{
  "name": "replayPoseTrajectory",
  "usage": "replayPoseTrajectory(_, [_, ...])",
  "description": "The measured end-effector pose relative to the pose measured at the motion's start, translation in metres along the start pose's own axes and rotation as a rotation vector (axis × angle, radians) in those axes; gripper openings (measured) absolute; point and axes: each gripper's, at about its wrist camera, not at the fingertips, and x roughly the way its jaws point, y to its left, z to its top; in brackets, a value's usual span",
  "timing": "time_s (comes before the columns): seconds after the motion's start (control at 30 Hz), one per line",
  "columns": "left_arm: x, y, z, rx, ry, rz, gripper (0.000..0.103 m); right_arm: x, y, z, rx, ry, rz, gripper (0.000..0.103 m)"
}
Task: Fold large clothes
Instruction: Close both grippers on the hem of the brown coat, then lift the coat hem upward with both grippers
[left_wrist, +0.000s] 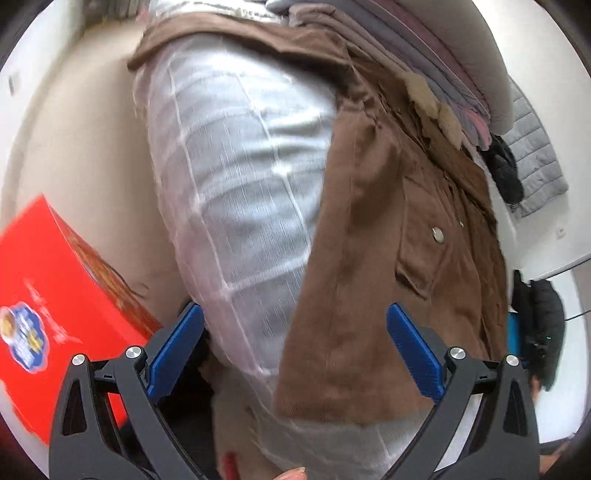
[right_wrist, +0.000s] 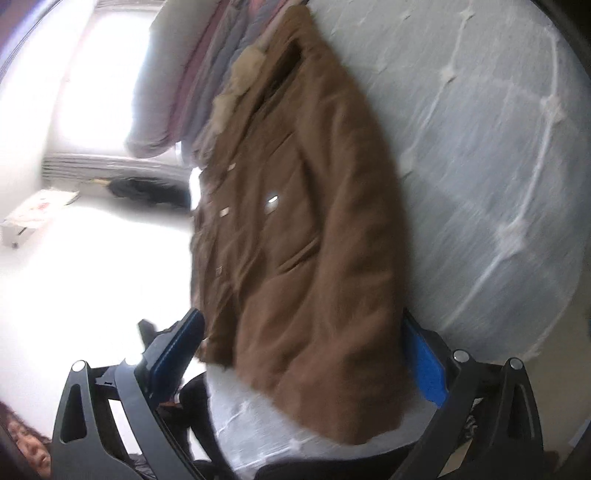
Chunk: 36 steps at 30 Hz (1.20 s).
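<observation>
At the far left of the left wrist view a red box (left_wrist: 55, 295) sits beside the mattress (left_wrist: 236, 177), which is wrapped in a clear quilted cover. The left hand-held gripper (left_wrist: 295, 354) hangs over the near end of the mattress with its blue pads (left_wrist: 177, 350) spread wide and nothing between them. Right of the bare cover lies the brown coat (left_wrist: 388, 240), spread lengthwise with its hem toward the camera, a snap pocket (left_wrist: 424, 243) facing up and a pale fur trim (left_wrist: 436, 107) at the collar end. Stacked bedding (left_wrist: 424, 48) lies beyond the collar.

In the right wrist view the coat (right_wrist: 295, 240) runs along the mattress (right_wrist: 498, 166) edge, hem nearest. The right hand-held gripper (right_wrist: 299, 362) is also wide open and holds nothing; the hem sits between its pads, whether touching cannot be told.

The coat looks thick, padded and fairly heavy: soft enough to fold, yet bulky, likely to spring back and to slide on the slick cover. The hem corners or side seams look like the best holds, pinching through both layers rather than the loose pocket flap or fur.
</observation>
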Motion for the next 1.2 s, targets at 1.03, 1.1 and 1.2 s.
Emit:
replayPoseTrajectory(1.03, [-0.030, -0.088, -0.020, 0.192, -0.045, -0.136, 0.012, -0.028, 0.028, -0.061, -0.038, -0.158, 0.124, 0.016])
replayPoseTrajectory(1.1, [-0.050, -0.094, -0.022, 0.205, -0.063, -0.152, 0.012, -0.048, 0.040, -0.069, -0.061, -0.196, 0.140, 0.015])
replayPoseTrajectory(1.2, [-0.077, -0.102, -0.033, 0.230, -0.075, -0.181, 0.012, -0.076, 0.047, -0.089, -0.079, -0.226, 0.169, 0.008])
